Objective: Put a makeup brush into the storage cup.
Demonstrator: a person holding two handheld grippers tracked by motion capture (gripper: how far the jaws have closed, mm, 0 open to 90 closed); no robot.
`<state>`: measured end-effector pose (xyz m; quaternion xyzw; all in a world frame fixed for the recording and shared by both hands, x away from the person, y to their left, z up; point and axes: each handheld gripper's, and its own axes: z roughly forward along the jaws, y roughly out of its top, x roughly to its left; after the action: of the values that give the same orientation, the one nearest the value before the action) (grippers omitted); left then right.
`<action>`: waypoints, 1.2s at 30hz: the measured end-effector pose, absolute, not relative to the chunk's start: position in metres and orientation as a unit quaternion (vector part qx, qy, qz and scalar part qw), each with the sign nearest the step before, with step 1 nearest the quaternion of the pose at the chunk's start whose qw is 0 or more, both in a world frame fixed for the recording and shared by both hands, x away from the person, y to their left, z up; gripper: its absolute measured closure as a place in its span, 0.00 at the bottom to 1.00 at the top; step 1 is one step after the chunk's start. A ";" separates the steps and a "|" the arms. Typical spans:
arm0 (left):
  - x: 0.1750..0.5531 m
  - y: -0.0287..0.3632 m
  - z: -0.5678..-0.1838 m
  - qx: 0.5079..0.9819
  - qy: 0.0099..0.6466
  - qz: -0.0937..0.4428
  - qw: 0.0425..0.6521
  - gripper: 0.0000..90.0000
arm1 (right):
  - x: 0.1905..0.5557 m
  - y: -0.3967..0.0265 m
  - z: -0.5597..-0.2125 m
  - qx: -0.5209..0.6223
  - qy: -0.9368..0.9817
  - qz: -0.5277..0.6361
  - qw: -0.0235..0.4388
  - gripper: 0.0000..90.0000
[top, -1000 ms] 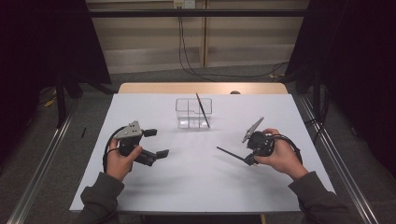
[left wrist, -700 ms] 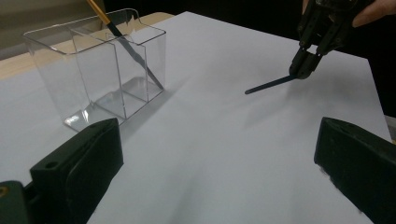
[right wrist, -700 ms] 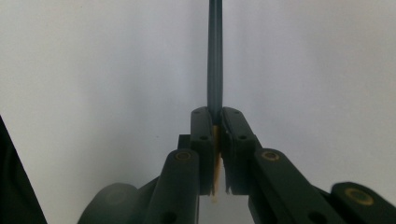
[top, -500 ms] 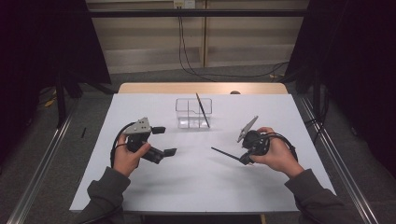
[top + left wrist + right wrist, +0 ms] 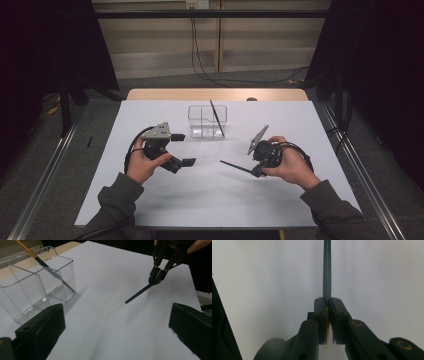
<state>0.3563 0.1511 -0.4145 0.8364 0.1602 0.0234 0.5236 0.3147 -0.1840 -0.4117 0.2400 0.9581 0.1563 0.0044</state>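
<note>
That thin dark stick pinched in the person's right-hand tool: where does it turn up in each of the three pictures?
High view: the dark stick lies right of centre, jutting leftward from the right gripper.
Left gripper view: upper right, slanting down-left from the right gripper's shut jaws.
Right gripper view: centre, running straight up from between the jaws.
Shared landmark: the white table sheet behind the stick in all three.

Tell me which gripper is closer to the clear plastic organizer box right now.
Left. The left gripper hangs open just to the near-left of the clear box, one jaw almost level with its front. The right gripper, shut on a dark brush, sits farther off to the near-right.
</note>
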 end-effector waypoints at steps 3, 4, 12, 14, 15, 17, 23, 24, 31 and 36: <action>0.358 0.146 -0.413 0.843 0.159 0.019 0.514 0.00 | 0.315 -0.180 -0.411 0.238 0.958 0.158 0.002 0.93; 0.358 0.144 -0.414 0.842 0.159 0.014 0.516 0.00 | 0.315 -0.179 -0.411 0.235 0.959 0.156 0.002 0.93; 0.360 0.132 -0.409 0.858 0.139 0.007 0.495 0.00 | 0.316 -0.172 -0.410 0.229 0.960 0.160 0.003 0.93; 0.361 0.130 -0.408 0.859 0.137 0.006 0.493 0.00 | 0.316 -0.171 -0.410 0.218 0.964 0.154 0.001 0.93; 0.361 0.128 -0.407 0.860 0.138 0.002 0.492 0.00 | 0.315 -0.169 -0.410 0.227 0.962 0.153 0.002 0.93; 0.361 0.126 -0.407 0.862 0.135 0.000 0.489 0.00 | 0.315 -0.167 -0.410 0.217 0.963 0.157 0.002 0.93; 0.362 0.118 -0.405 0.874 0.133 -0.003 0.467 0.00 | 0.315 -0.161 -0.409 0.219 0.963 0.158 0.001 0.93; 0.362 0.117 -0.406 0.875 0.128 -0.002 0.467 0.00 | 0.315 -0.161 -0.409 0.216 0.964 0.157 0.000 0.93; 0.363 0.108 -0.404 0.885 0.124 -0.012 0.449 0.00 | 0.316 -0.158 -0.409 0.202 0.967 0.158 0.001 0.93; 0.364 0.103 -0.403 0.899 0.113 -0.007 0.422 0.01 | 0.317 -0.158 -0.409 0.196 0.968 0.155 0.001 0.93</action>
<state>0.3638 0.1025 -0.4027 0.8994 0.1128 -0.0066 0.4222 0.3169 -0.1582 -0.4086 0.1961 0.9682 0.1551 0.0006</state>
